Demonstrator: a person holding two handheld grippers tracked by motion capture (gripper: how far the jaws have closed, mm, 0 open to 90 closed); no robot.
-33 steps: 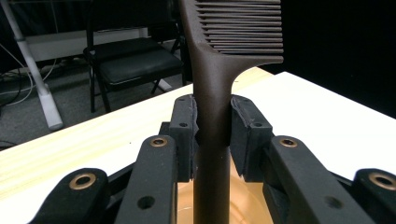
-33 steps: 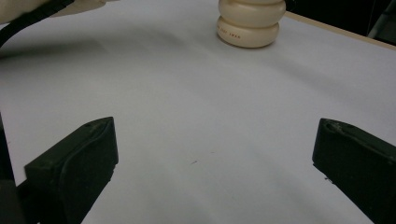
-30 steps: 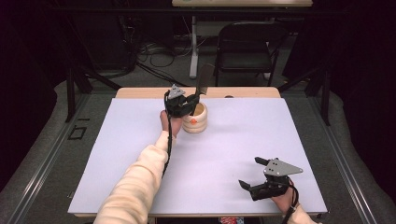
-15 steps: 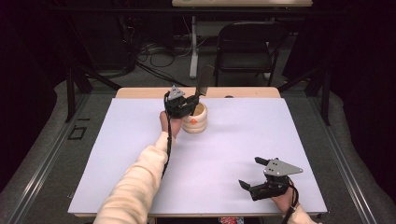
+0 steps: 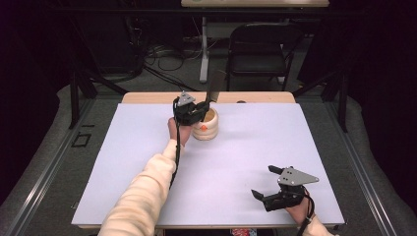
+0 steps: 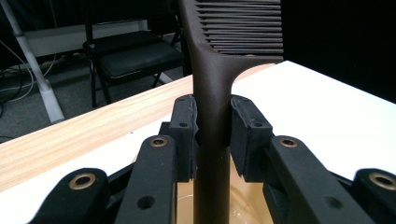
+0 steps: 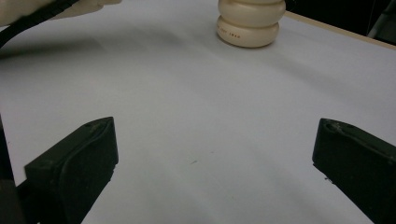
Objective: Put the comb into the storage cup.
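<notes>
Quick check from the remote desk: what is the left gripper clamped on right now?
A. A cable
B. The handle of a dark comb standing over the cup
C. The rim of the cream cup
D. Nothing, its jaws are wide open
B: in the left gripper view the pads of the left gripper press both sides of the dark comb handle, which runs down into the cream cup.

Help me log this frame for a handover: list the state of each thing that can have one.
left gripper: shut on the comb's handle.
comb: upright, teeth up, handle end down in the cup.
cup: upright on the table.
right gripper: open, holding nothing, low over the table.
</notes>
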